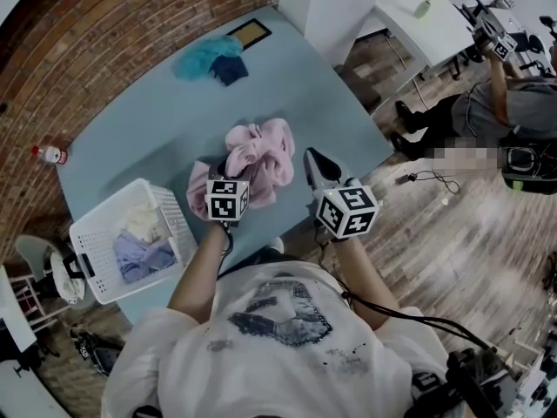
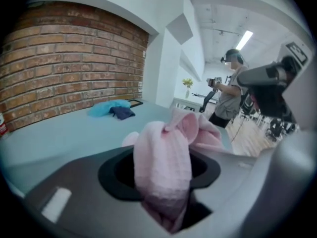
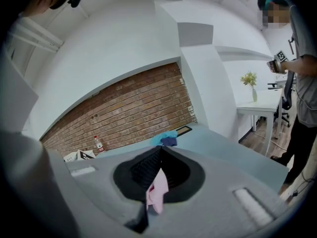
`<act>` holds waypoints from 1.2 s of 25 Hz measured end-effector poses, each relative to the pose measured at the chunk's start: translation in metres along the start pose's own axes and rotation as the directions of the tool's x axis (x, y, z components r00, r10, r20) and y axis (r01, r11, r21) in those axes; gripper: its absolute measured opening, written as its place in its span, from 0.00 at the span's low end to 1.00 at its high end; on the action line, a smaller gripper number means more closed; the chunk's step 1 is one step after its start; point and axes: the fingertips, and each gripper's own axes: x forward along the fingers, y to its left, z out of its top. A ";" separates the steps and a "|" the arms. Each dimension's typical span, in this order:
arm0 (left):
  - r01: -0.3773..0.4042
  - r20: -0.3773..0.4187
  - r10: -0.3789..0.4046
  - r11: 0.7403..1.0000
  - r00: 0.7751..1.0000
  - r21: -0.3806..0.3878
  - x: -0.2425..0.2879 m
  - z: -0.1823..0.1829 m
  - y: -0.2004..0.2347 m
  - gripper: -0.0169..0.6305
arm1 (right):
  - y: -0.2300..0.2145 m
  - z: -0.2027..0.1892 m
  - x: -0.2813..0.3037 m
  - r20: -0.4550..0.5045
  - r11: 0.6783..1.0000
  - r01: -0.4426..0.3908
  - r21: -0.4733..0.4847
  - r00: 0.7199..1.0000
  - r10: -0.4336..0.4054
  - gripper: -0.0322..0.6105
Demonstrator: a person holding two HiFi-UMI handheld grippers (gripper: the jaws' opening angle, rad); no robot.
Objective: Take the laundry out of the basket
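the pink towel [image 1: 261,151] lies bunched on the blue surface [image 1: 148,120], already out of the basket [image 1: 91,259]. the basket sits at the near left corner with a white piece and a lilac piece [image 1: 139,255] inside. both claws hold the towel: the left claw [image 2: 166,182] stands partway apart, a thick fold filling the gap and pinched at its base, and the right claw [image 3: 156,180] is closed tight on a thin corner. gripping at two points likely keeps the towel under control as it is set down. a blue and a dark cloth [image 1: 211,59] rest well apart at the far end. letting go looks like the next step, then the pieces in the basket.
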 end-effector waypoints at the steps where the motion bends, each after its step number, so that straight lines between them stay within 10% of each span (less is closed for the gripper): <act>1: 0.003 0.002 -0.003 1.000 1.000 0.002 -0.001 0.000 -0.001 0.33 | 0.000 0.000 0.000 0.001 1.000 -0.001 0.001 1.000 0.001 0.05; 30: 0.021 0.199 -0.018 1.000 0.980 -0.011 -0.087 0.076 -0.020 0.45 | 0.035 0.024 -0.017 0.071 0.998 -0.059 -0.010 0.996 0.060 0.05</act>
